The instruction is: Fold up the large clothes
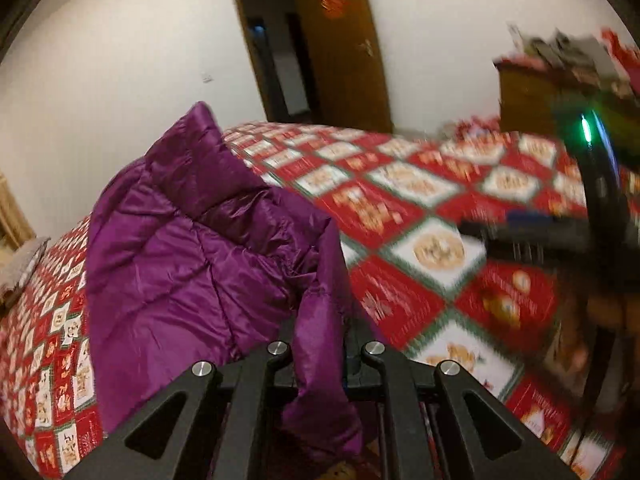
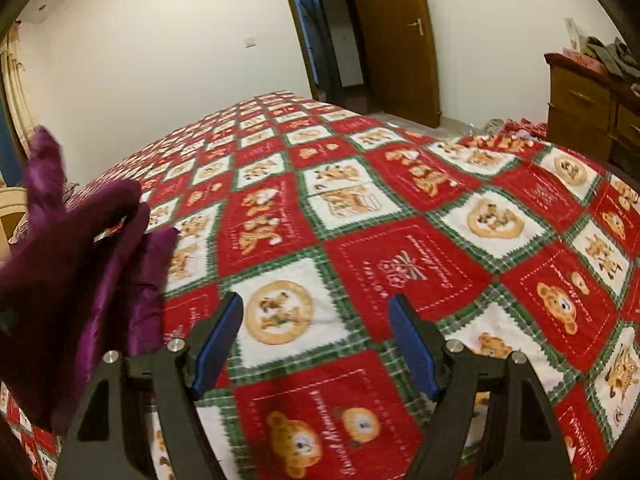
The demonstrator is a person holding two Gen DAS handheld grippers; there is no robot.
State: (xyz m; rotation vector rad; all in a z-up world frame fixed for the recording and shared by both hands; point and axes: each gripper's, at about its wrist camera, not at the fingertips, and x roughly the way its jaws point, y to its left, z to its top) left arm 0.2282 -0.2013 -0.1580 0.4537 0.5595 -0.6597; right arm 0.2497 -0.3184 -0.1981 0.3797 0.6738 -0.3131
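The left hand-held gripper [image 1: 320, 344] is clamped on a fold of the purple padded jacket [image 1: 188, 248] heaped on the bed [image 2: 400, 248], spreading seemingly in hand, while the right hand-held gripper [image 2: 316, 340] gapes empty, next needing another edge

Purple quilted jacket, partly lifted off the bed

A glossy purple padded jacket [image 1: 172, 248] with stitched quilting was seen bunched and rumpled on the left side of a red, white and green patterned bedspread [image 1: 420, 208]. One edge of it was drawn up toward the near side in a narrow fold, while a peak of fabric stood raised at the far side. In the right wrist view the same jacket [image 2: 76, 272] was seen blurred at the far left.
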